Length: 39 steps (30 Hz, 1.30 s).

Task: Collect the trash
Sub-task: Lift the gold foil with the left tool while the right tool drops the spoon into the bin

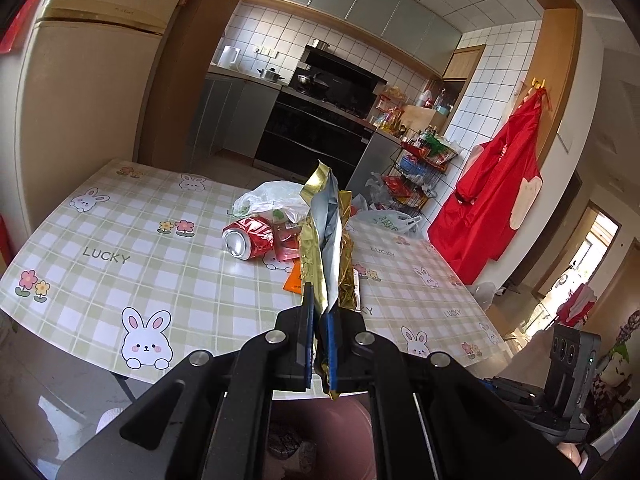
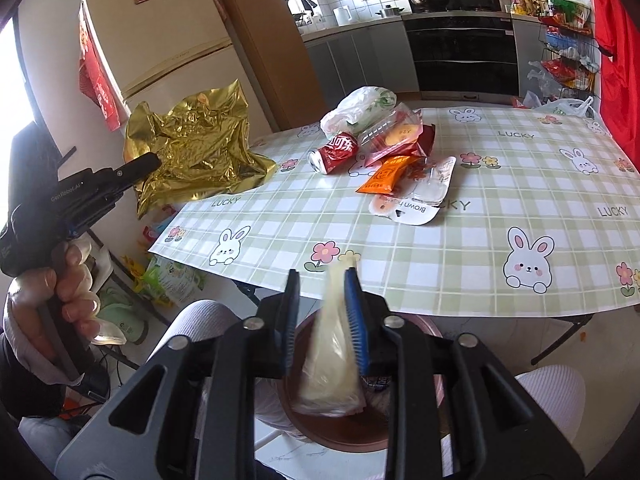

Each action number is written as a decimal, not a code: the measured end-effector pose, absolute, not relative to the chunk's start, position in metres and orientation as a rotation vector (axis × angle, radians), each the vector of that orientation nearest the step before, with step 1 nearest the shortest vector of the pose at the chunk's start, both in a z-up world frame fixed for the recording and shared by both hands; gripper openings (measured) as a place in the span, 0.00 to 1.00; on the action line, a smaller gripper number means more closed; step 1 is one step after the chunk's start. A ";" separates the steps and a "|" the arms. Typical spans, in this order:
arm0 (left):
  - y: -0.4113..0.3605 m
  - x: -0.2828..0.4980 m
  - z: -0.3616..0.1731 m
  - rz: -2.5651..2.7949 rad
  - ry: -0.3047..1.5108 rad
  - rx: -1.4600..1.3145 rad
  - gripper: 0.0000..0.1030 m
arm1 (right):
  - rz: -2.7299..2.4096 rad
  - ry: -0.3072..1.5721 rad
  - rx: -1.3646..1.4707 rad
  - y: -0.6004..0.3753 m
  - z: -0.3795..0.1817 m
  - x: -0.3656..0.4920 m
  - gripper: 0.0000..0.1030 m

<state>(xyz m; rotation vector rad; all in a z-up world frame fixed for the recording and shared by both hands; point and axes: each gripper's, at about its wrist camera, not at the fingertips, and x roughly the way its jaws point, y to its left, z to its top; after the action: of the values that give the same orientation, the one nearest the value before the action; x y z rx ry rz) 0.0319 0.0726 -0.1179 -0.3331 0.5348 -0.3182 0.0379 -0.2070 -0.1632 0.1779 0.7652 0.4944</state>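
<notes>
My left gripper is shut on a crumpled gold foil wrapper, held up above the table's near edge; the wrapper also shows in the right wrist view, at the left gripper. My right gripper has its jaws apart, with a pale yellowish plastic piece against the right blue pad, dropping blurred over a brown bin below the table edge. A trash pile lies on the table: a red cola can, a white plastic bag, an orange packet and clear wrappers.
The table has a green checked bunny cloth. A fridge stands at the left, the oven and kitchen counter behind. A wire rack and a red apron are at the right. My knees flank the bin.
</notes>
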 end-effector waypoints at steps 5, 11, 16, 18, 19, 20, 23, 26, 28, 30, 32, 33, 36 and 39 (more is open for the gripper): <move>0.069 0.033 -0.123 -0.331 0.547 -0.328 0.05 | 0.434 0.725 0.181 -0.211 -0.160 0.040 0.67; 0.060 0.035 -0.137 -0.356 0.584 -0.315 0.05 | 0.232 0.639 0.224 -0.230 -0.156 0.041 0.94; 0.042 0.034 -0.152 -0.404 0.636 -0.335 0.05 | 0.067 0.585 0.293 -0.257 -0.157 0.039 0.94; 0.034 0.035 -0.159 -0.422 0.661 -0.328 0.05 | 0.013 0.570 0.323 -0.270 -0.158 0.037 0.94; 0.029 0.035 -0.163 -0.430 0.675 -0.323 0.05 | -0.011 0.568 0.336 -0.275 -0.160 0.036 0.94; 0.025 0.035 -0.167 -0.438 0.690 -0.316 0.05 | -0.034 0.568 0.348 -0.280 -0.161 0.036 0.94; 0.013 0.036 -0.174 -0.457 0.719 -0.296 0.06 | -0.072 0.584 0.380 -0.290 -0.167 0.037 0.94; 0.008 0.037 -0.181 -0.482 0.751 -0.297 0.06 | -0.081 0.603 0.398 -0.296 -0.173 0.037 0.94; 0.004 0.037 -0.185 -0.501 0.774 -0.302 0.06 | -0.078 0.610 0.397 -0.295 -0.175 0.038 0.94; 0.001 0.037 -0.188 -0.514 0.787 -0.297 0.06 | -0.073 0.609 0.392 -0.294 -0.176 0.038 0.94; -0.003 0.037 -0.189 -0.526 0.794 -0.289 0.06 | -0.070 0.609 0.388 -0.292 -0.175 0.039 0.94; -0.004 0.037 -0.190 -0.531 0.797 -0.285 0.07 | -0.069 0.610 0.386 -0.292 -0.175 0.039 0.94; -0.008 0.037 -0.191 -0.543 0.807 -0.279 0.09 | -0.068 0.619 0.388 -0.291 -0.176 0.040 0.94; -0.008 0.037 -0.193 -0.547 0.816 -0.280 0.23 | -0.068 0.629 0.392 -0.291 -0.178 0.042 0.94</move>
<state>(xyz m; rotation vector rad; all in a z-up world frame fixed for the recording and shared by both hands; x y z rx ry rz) 0.0375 -0.0083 -0.1930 -0.2804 0.8157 -0.5467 0.0416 -0.2915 -0.1779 0.3924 0.6289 -0.0682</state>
